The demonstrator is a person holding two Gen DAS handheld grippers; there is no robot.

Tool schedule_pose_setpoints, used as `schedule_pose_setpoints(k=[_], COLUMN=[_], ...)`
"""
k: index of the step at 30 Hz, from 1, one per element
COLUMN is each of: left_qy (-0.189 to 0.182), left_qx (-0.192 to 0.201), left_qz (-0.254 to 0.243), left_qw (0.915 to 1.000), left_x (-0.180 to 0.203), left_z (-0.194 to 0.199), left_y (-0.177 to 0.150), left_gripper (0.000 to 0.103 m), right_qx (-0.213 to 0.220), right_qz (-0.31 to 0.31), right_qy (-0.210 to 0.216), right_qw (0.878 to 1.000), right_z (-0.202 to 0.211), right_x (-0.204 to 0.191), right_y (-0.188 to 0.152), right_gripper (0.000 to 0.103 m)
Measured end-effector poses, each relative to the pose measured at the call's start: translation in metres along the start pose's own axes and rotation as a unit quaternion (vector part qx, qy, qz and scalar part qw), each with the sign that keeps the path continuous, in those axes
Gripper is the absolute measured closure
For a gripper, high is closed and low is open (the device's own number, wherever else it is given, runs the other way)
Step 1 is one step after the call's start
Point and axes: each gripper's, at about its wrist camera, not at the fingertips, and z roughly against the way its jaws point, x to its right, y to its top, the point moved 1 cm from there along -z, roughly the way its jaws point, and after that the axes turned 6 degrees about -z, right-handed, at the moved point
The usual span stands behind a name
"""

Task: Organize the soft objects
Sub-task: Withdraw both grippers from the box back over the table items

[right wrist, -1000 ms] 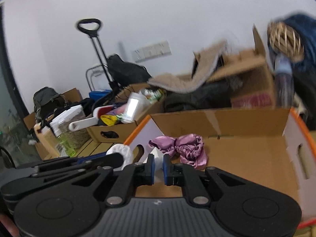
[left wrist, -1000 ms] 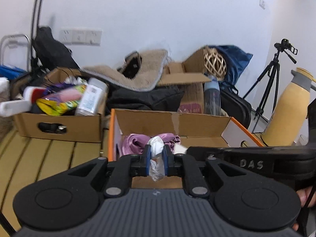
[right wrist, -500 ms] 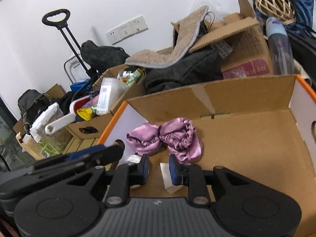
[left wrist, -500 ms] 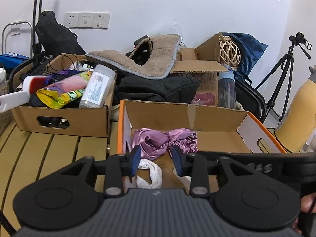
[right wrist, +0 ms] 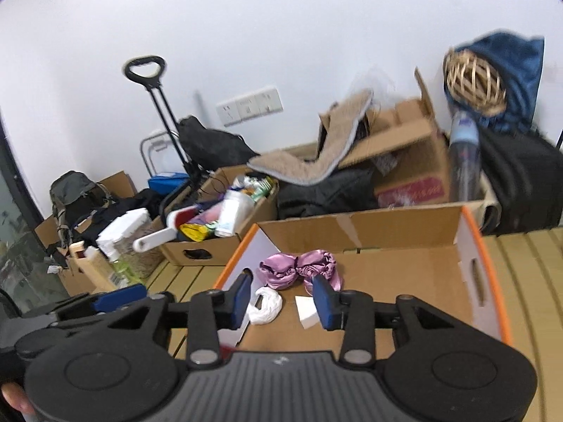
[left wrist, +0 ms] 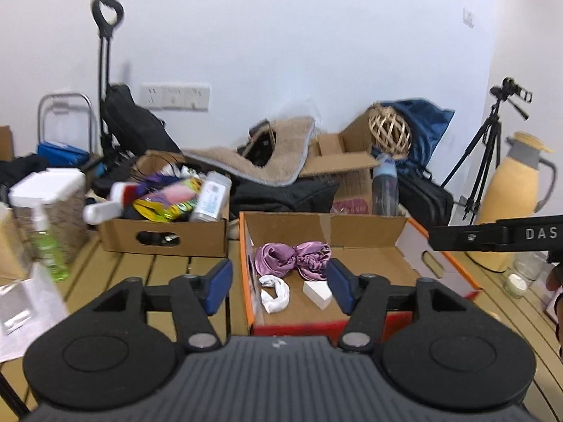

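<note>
The orange-edged cardboard box (left wrist: 436, 246) stands on the slatted tabletop (left wrist: 147, 274), in front of both tools. Inside it lie three soft things: a purple satin cloth (left wrist: 292, 255) near the far wall, a crumpled white cloth (left wrist: 276, 290) closer to the tools, and a white sponge wedge (left wrist: 318, 290) just beside the white cloth.

The left tool (left wrist: 279, 286) has its jaws opening, with nothing between the blue pads; the white cloth and the sponge wedge are seen beyond them, down in the box. The right tool (right wrist: 281, 300) is also opening and holds nothing.

To the left of the tools, a second brown box (left wrist: 162, 235) is full of bottles and packets.

Only the left wrist view shows a tripod (left wrist: 482, 161) and a yellow jug (left wrist: 513, 190) at the right. Only the right wrist view shows a backpack (right wrist: 72, 190) at the far left.
</note>
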Motion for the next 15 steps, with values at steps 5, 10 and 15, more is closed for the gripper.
schedule_pose_setpoints(k=[5, 10, 15], left_qy=[0.017, 0.02, 0.013], left_qx=[0.057, 0.093, 0.092], left_qz=[-0.017, -0.042, -0.047], left_qw=[0.9981, 0.9945, 0.9946], left_x=[0.015, 0.038, 0.057], left_z=[0.08, 0.149, 0.196], left_y=[-0.017, -0.047, -0.088], left_gripper=[0.025, 0.018, 0.015], right_qx=[0.036, 0.071, 0.096], right_qz=[0.046, 0.083, 0.099], right_qy=[0.006, 0.012, -0.005], right_qw=[0.998, 0.994, 0.99], right_z=[0.074, 0.142, 0.192], right_x=[-0.016, -0.027, -0.026], right_y=[-0.023, -0.063, -0.111], right_gripper=[0.051, 0.043, 0.032])
